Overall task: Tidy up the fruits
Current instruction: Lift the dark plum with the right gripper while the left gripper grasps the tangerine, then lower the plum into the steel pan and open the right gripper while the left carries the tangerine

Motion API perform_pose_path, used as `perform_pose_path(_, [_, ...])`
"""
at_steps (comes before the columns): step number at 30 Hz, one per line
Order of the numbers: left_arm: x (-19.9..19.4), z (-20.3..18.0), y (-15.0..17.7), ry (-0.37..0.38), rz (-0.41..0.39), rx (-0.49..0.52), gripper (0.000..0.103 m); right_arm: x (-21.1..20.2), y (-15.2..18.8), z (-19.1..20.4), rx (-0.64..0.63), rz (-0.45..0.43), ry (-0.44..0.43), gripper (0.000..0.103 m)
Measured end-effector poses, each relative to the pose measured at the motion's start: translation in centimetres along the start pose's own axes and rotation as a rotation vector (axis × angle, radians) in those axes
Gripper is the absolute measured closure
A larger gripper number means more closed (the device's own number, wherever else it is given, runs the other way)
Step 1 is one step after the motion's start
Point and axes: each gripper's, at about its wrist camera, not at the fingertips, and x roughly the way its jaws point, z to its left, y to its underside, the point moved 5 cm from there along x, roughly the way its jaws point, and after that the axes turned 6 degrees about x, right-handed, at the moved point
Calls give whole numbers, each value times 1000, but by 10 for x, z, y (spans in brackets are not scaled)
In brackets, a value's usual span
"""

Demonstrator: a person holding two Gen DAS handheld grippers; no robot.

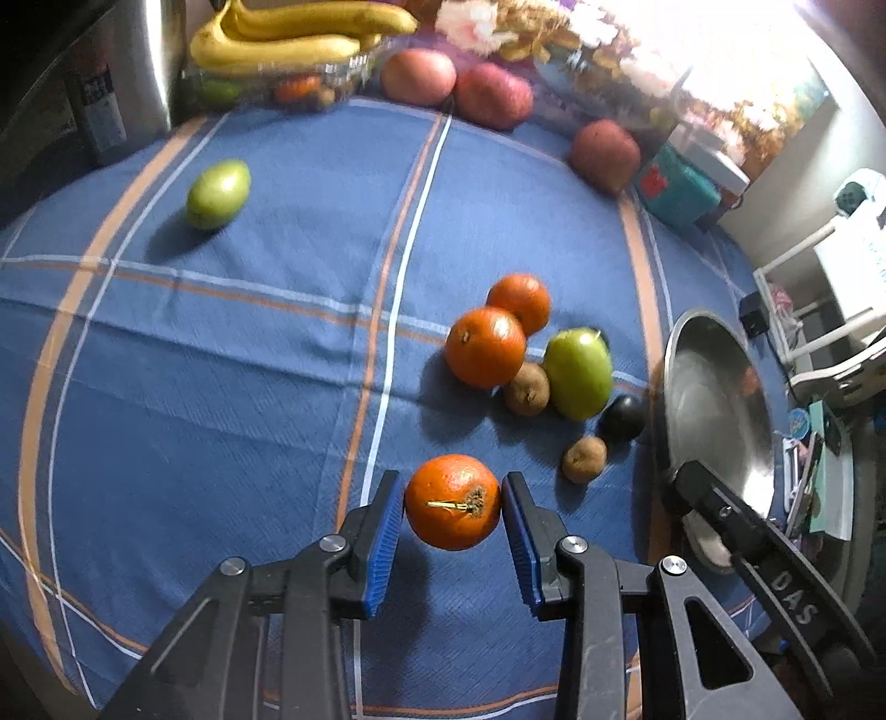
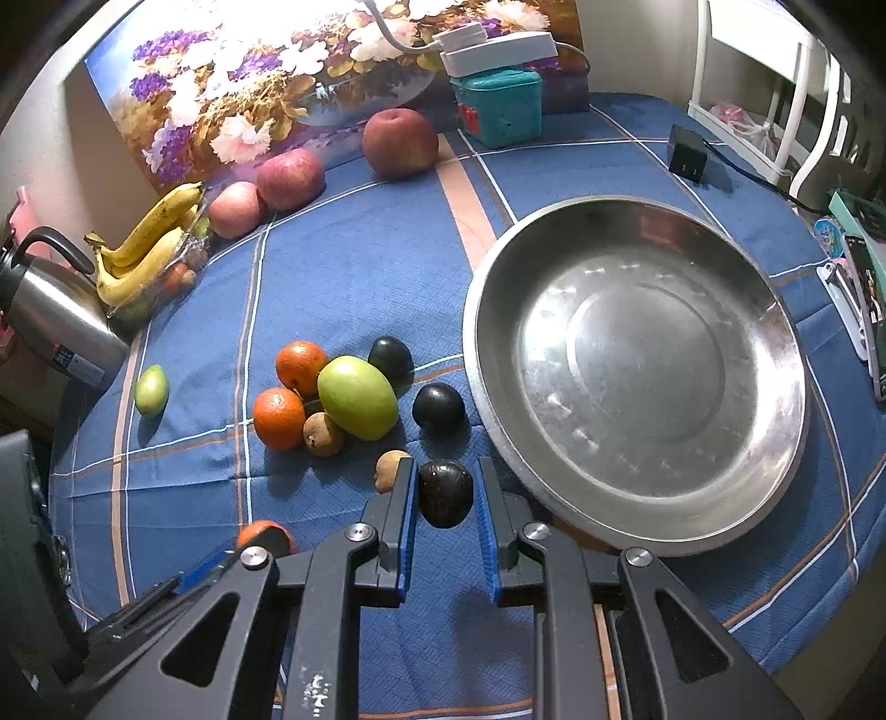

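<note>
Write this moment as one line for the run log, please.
left gripper: shut on orange | right gripper: shut on dark fruit | metal pan: no fruit inside

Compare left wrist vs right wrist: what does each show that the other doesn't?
Left wrist only: the left gripper shut on an orange, seen in full.
Right wrist only: the right gripper shut on a dark fruit, the whole inside of the steel basin, and a second loose dark fruit behind the green fruit.
Both: the blue checked cloth, two loose oranges, two kiwis, the large green fruit, bananas, three red apples.
</note>
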Motion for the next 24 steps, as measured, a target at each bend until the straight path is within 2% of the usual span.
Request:
perform_pose_path(4, [-8,-3,-8,9,-35,4,64,-5,-4,-3,0,-27,20,82])
perform_pose_path(12, [-11,-9,-15,11,-38,19,64,-12,-19,-11,17,-63,44,82])
perform_pose_path(18, [-12,-34,-26,-14,-61,80,64,-16,-35,-17,16,-95,83,82])
perform_pose_path(24, [-11,-72,-37,-6,-90,162,64,-23,-50,-43,43,-123,151,82])
